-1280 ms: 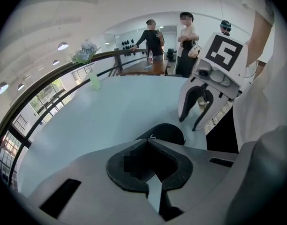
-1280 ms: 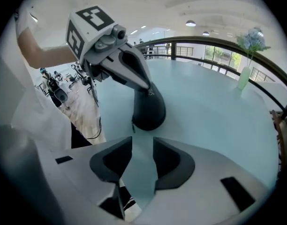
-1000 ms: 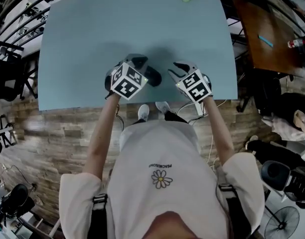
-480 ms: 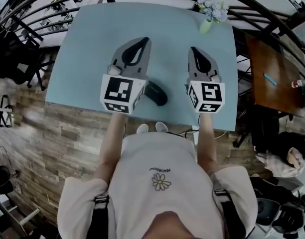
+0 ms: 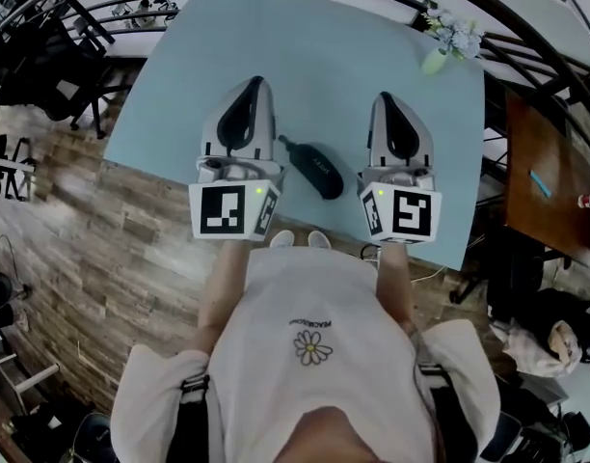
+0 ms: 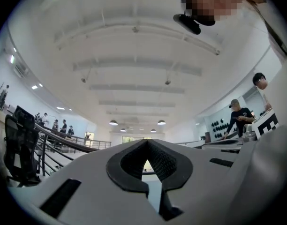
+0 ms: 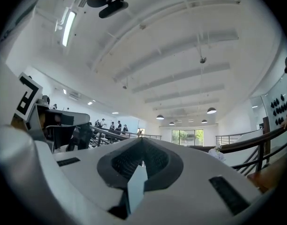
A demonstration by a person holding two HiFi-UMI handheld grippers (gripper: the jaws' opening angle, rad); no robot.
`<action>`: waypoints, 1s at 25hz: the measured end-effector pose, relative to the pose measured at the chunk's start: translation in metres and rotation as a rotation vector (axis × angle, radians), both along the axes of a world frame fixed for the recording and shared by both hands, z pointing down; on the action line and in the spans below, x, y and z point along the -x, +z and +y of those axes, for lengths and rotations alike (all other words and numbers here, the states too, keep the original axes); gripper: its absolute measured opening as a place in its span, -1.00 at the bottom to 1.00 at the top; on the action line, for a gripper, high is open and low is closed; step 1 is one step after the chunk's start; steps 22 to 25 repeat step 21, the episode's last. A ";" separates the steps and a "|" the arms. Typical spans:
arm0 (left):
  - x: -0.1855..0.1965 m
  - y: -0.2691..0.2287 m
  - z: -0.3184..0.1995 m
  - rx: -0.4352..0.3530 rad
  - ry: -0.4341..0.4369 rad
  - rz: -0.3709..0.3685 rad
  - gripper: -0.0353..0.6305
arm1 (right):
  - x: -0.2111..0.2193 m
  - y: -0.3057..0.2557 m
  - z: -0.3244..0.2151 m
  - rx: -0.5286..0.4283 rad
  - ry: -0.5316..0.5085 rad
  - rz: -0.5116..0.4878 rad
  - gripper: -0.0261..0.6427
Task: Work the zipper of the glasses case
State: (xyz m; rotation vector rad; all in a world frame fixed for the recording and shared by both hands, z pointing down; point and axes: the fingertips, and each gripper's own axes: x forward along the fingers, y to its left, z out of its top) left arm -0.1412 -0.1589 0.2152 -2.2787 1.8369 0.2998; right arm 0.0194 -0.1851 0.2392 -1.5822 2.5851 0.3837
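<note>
**Head view:** the white left gripper point(image 5: 255, 82) and the white right gripper point(image 5: 386, 96), each bearing a marker cube, are held side by side above the light blue rectangular table point(image 5: 324, 46). The dark oblong zippered glasses case point(image 5: 314, 170) lies on the table, seen between them and touched by neither.

**Left gripper view:** the jaws are pressed together, gripping nothing, against a white ceiling; the case is out of sight.

**Right gripper view:** the jaws have just been closing and now meet, empty; only here do distant bright windows point(image 7: 185, 136) appear
</note>
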 end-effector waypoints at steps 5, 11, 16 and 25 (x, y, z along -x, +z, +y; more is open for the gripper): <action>0.003 -0.002 0.007 -0.008 -0.017 -0.029 -0.85 | 0.019 0.006 0.002 0.010 -0.029 0.022 -0.89; 0.001 -0.001 0.011 -0.015 -0.026 -0.041 -0.85 | 0.024 0.008 0.001 0.018 -0.047 0.028 -0.90; 0.002 0.001 0.010 -0.009 -0.032 -0.037 -0.85 | 0.021 0.008 -0.001 0.018 -0.046 0.037 -0.90; 0.004 0.004 0.006 -0.002 -0.038 -0.033 -0.85 | 0.021 0.014 -0.004 0.031 -0.044 0.043 -0.90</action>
